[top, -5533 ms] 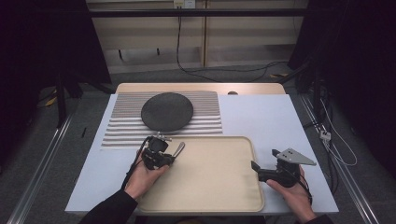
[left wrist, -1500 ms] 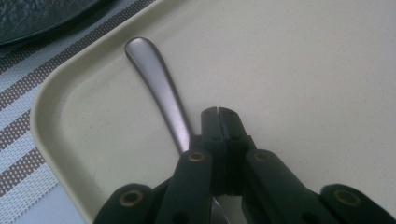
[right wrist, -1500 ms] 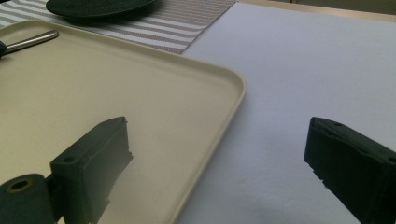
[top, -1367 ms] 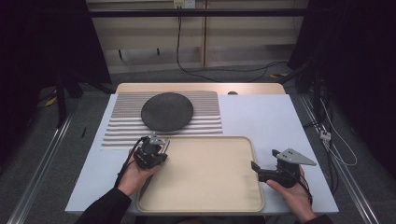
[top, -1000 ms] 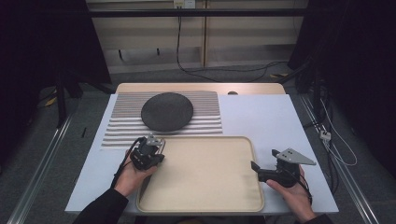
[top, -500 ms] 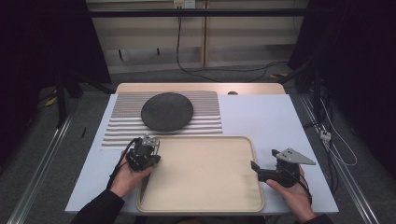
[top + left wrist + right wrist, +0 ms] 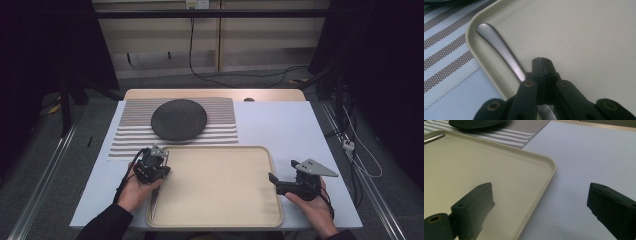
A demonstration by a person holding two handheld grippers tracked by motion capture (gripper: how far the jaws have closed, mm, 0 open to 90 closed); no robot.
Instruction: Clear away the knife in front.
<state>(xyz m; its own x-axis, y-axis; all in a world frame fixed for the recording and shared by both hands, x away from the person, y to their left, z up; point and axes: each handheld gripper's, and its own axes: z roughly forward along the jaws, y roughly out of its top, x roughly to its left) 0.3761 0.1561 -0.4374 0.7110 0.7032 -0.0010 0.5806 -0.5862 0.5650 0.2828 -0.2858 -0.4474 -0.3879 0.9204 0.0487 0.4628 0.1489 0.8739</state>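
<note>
A silver utensil handle (image 7: 499, 47) lies inside the beige tray (image 7: 220, 195) along its left rim, its rounded end near the far left corner. My left gripper (image 7: 540, 61) is shut, pads together, directly over the handle, which passes beneath the jaws. In the high view the left gripper (image 7: 152, 167) sits at the tray's left edge. My right gripper (image 7: 539, 205) is open and holds nothing, its jaws straddling the tray's right rim (image 7: 549, 170); from above the right gripper (image 7: 280, 184) rests at the tray's right side.
A dark round plate (image 7: 179, 119) rests on a striped placemat (image 7: 220, 127) beyond the tray. The white tabletop (image 7: 285, 125) stretches to the right. Cables and rails run on the floor around the table.
Since the earliest frame my left hand has shifted left and nearer to the table's front edge, over the tray's left rim. Over the last second nothing visibly moves. The right hand has stayed put.
</note>
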